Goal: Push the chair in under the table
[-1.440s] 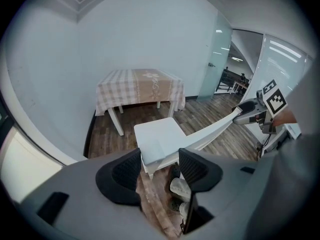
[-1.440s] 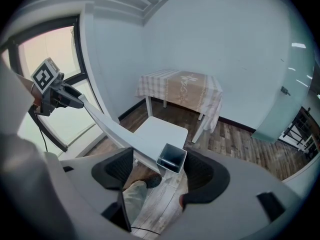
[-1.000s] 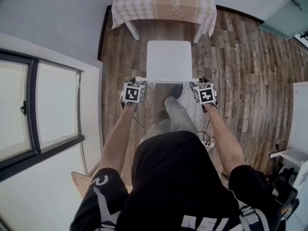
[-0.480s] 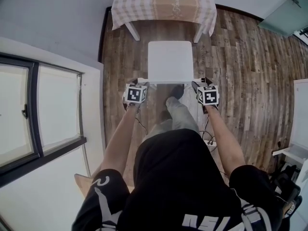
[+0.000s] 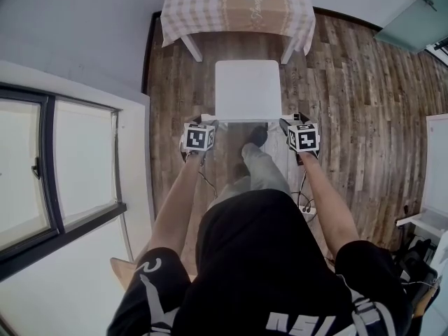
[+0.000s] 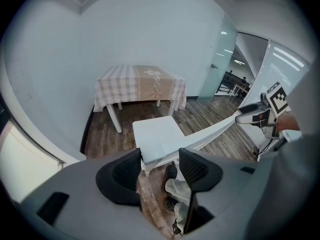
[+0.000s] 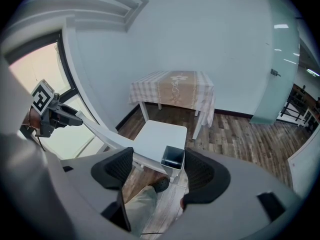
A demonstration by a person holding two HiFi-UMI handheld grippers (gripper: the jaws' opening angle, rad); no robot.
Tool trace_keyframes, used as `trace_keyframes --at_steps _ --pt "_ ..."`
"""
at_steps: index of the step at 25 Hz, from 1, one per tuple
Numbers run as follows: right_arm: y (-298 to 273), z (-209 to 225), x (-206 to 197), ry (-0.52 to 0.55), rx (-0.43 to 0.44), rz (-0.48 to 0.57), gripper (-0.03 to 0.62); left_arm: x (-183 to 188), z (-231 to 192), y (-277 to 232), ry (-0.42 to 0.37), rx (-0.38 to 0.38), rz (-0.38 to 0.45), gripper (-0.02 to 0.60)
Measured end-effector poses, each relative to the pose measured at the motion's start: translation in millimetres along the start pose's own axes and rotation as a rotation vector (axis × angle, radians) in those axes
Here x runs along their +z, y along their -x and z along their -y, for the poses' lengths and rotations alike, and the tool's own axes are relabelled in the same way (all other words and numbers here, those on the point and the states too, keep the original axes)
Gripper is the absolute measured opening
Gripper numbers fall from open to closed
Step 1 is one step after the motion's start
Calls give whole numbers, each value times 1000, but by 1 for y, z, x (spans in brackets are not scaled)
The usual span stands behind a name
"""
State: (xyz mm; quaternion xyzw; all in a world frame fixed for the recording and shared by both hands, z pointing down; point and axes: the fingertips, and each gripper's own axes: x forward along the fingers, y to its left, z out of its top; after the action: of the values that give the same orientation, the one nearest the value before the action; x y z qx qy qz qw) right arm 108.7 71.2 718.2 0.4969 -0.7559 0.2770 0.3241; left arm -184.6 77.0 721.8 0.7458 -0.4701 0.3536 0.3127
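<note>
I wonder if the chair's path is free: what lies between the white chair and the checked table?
Only bare wooden floor separates the chair from the table; the head view shows it best.

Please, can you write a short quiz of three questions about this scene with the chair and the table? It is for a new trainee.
1. Choose one. What covers the table?
A. a checked cloth with a flower print
B. a sheet of glass
C. nothing

2. True or false: the white chair is already pushed fully under the table.

3. Short answer: at which part of the chair are the left hand-held gripper and the right hand-held gripper placed?

Key
1. A: the checked cloth.
2. False: the whole seat is visible, with bare floor between it and the table.
3. At the two ends of the backrest, one at each corner, both with open jaws.
</note>
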Motion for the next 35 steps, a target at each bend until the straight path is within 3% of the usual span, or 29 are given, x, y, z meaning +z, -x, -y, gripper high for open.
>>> trace_keyframes --at_steps 24,35 --pt "-25 23 34 33 20 -28 345 33 -7 -25 7 -40 5 258" --pt "-33 24 43 39 28 -38 347 44 -16 -27 3 3 -4 256"
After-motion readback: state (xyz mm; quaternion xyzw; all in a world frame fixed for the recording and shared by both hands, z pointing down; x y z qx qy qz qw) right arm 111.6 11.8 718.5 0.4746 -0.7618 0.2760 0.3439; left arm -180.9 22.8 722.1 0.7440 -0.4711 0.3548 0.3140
